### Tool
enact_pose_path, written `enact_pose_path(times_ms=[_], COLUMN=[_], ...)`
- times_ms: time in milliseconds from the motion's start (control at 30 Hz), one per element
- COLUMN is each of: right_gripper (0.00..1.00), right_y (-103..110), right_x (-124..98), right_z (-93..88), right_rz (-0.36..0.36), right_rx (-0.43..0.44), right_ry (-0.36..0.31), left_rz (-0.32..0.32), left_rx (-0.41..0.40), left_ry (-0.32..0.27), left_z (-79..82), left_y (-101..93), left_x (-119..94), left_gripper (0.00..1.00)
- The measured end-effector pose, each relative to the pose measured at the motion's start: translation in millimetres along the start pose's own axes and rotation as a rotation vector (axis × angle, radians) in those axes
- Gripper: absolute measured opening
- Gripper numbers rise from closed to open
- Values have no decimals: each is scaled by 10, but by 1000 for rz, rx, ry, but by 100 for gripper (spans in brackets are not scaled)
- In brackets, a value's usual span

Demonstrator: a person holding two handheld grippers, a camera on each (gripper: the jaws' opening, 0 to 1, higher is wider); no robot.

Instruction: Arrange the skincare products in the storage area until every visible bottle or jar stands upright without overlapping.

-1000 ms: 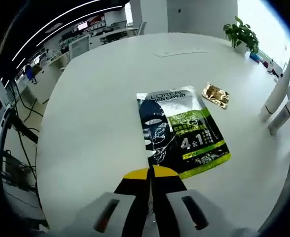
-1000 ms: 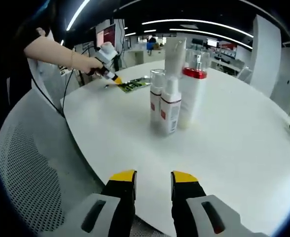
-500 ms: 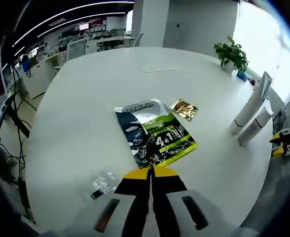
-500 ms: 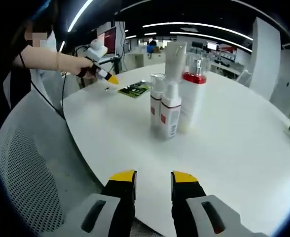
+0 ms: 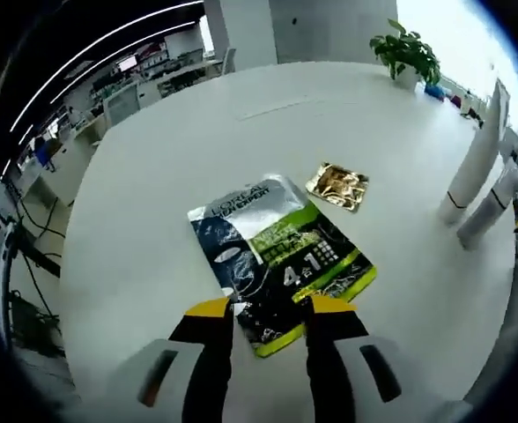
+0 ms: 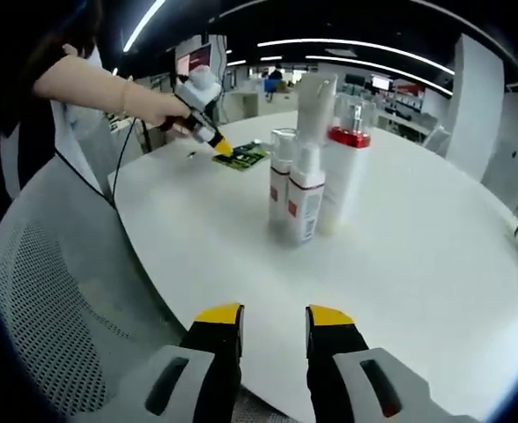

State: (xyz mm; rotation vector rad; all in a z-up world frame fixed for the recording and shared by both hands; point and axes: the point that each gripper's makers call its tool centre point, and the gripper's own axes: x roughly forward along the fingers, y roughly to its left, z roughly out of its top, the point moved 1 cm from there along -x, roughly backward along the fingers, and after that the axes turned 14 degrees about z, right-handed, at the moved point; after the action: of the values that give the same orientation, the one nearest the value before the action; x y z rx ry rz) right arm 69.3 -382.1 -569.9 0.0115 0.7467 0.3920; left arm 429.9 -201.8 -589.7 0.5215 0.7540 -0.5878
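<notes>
Skincare bottles (image 6: 310,167) are standing in a tight upright cluster on the white bench (image 6: 400,264), seen ahead in the right gripper view: two short spray bottles with red-banded labels at the front, a taller red-collared pump bottle and a white tube behind them. They are all looking upright, though they are crowding one another so closely that I cannot tell whether any are touching.

Elsewhere on the bench, a flat face-mask packet (image 5: 281,256) is lying face up, with a small gold sachet (image 5: 338,186) lying near its far corner, apart from it. The left hand-held gripper (image 5: 270,310) is hovering just over the packet's near edge with its jaws spread, one on either side of that edge; whether they are touching it is not clear. The same hand-held gripper is showing in the right gripper view, held by a person's hand (image 6: 166,107) over the packet's end of the bench, well apart from the bottles.

The right hand-held gripper (image 6: 274,319) is waiting with jaws spread near the bench's edge, the bottle cluster well ahead of it.

The step in hand is probably picking up the flat packet. The next move is calling for lowering and closing on its thin edge, which may be slipping or buckling under a pinch.
</notes>
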Motion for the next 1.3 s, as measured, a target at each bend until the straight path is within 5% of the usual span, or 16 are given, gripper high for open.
enact_pose_path(times_ms=[100,133,333,467,633,1133,1300], right_gripper=[23,23,24,24,23,23,23], right_y=[-13,-15,-18,-9,3,23,36], right_x=[-1,1,22,27,38,34,36], right_z=[-19,-25,-54,-63,-69,-83,-89], right_rz=[-5,-5,0,5,12,20,24], right_rx=[6,8,16,18,18,21,16], right_ry=[2,3,16,22,26,33,42], left_rz=[-52,-60,-41,18,14,26,22], left_rx=[-159,-172,-170,-143,-146,-71,-127], left_ry=[23,22,29,46,40,5,16], left_z=[43,30,-58,-120,-112,-57,-51], left_y=[120,-37,-128,3,74,151,155], left_x=[153,75,28,50,108,250,239], left_gripper=[25,22,19,23,23,4,2])
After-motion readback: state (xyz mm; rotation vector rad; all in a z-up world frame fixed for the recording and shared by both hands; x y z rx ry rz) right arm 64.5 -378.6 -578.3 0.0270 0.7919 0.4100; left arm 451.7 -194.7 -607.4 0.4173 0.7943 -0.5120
